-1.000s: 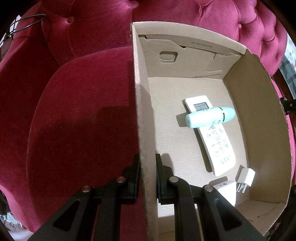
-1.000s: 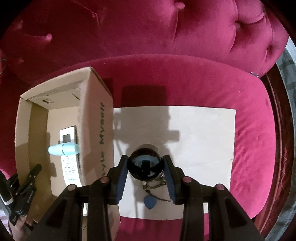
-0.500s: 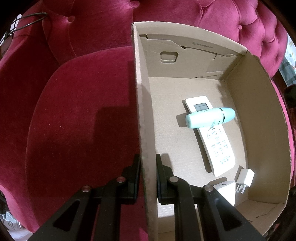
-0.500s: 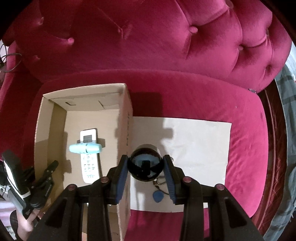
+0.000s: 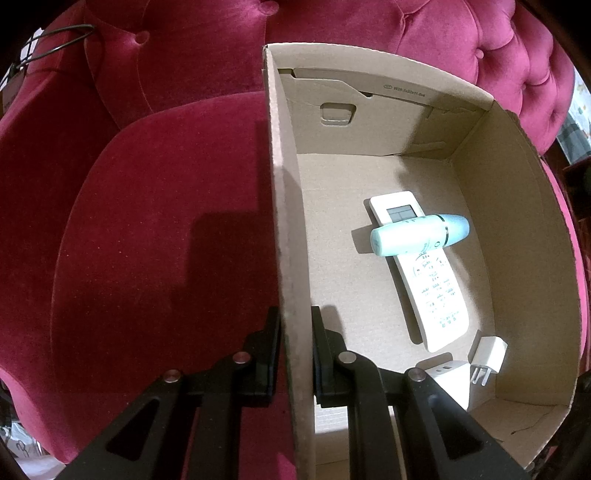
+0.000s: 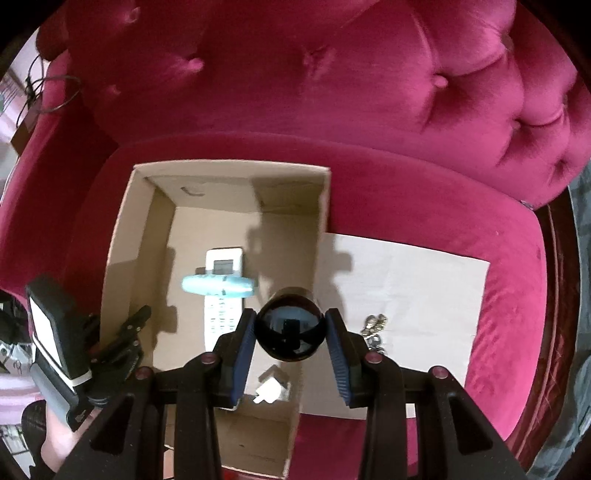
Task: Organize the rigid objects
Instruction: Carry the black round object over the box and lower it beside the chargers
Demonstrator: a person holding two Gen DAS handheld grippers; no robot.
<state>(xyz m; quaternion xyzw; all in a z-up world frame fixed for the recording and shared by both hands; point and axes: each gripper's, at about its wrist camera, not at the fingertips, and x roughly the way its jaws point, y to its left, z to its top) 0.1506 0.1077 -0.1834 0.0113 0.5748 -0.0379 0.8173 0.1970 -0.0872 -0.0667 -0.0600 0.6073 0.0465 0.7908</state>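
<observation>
Left-wrist view: the left gripper [image 5: 294, 350] is clamped on the near side wall of the cardboard box [image 5: 284, 236], one finger outside against the crimson sofa seat [image 5: 155, 240] and one inside. The box stands open-topped on the seat, its long axis running away from the camera toward the tufted backrest [image 5: 332, 33].

On the box floor lies a white remote control [image 5: 424, 280], long axis roughly parallel to the box's length, display end toward the backrest and keypad end toward the camera. Across its upper part rests a pale-teal tube [image 5: 419, 236], lying on its side with its long axis crosswise to the remote; its rounded cap end points toward the far side wall and its flat base toward the gripped wall. In the near corner sit a white plug adapter [image 5: 487, 356], prongs toward the camera, and just beside it a white block [image 5: 448, 376], partly hidden by the gripper.

Right-wrist view: the right gripper [image 6: 290, 334] is closed on a glossy black cylinder [image 6: 290, 334], blue pads pressing its two sides. The cylinder's long axis runs along the fingers, its rounded end facing the camera. It is held above the box's right-hand wall [image 6: 319, 236], over the box's inner edge. Outside the box, a bunch of keys [image 6: 375, 328] lies on a pale sheet [image 6: 424, 280] spread on the seat.
</observation>
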